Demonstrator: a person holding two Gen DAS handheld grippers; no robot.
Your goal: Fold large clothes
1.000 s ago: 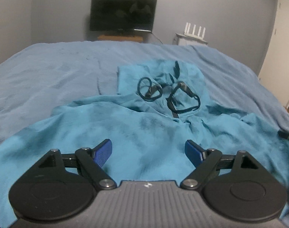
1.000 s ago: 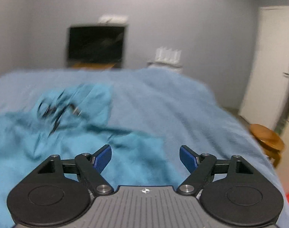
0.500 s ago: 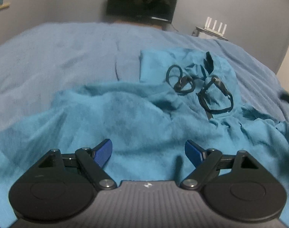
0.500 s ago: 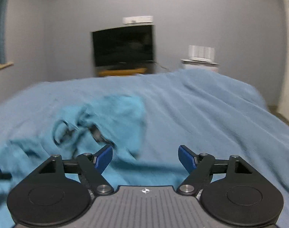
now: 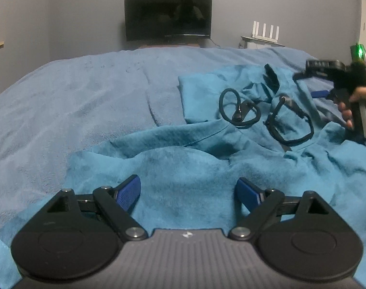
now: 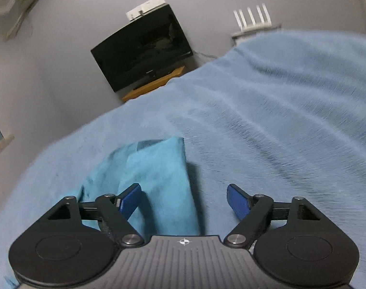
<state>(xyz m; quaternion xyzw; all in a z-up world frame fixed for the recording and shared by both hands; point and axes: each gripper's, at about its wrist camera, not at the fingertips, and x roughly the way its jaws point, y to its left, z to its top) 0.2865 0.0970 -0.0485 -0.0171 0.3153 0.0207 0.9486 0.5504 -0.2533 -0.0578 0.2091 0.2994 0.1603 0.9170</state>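
A teal hoodie point(image 5: 183, 173) lies spread on the blue bed, hood point(image 5: 231, 91) at the far side with black drawstrings point(image 5: 289, 125) looped on it. My left gripper point(image 5: 187, 192) is open and empty, just above the hoodie's body. My right gripper point(image 6: 184, 198) is open and empty, low over the hood's far corner point(image 6: 163, 168). The right gripper also shows in the left wrist view point(image 5: 332, 82), held by a hand at the right beside the hood.
A blue blanket point(image 5: 86, 96) covers the whole bed. A black TV point(image 5: 168, 14) on a wooden stand and a white router point(image 5: 264, 30) stand against the grey wall beyond the bed. A door frame is at the far right.
The right gripper has swung left and tilted, coming down over the hood. The left gripper has tipped back up and shifted left, and the right gripper has entered its view.
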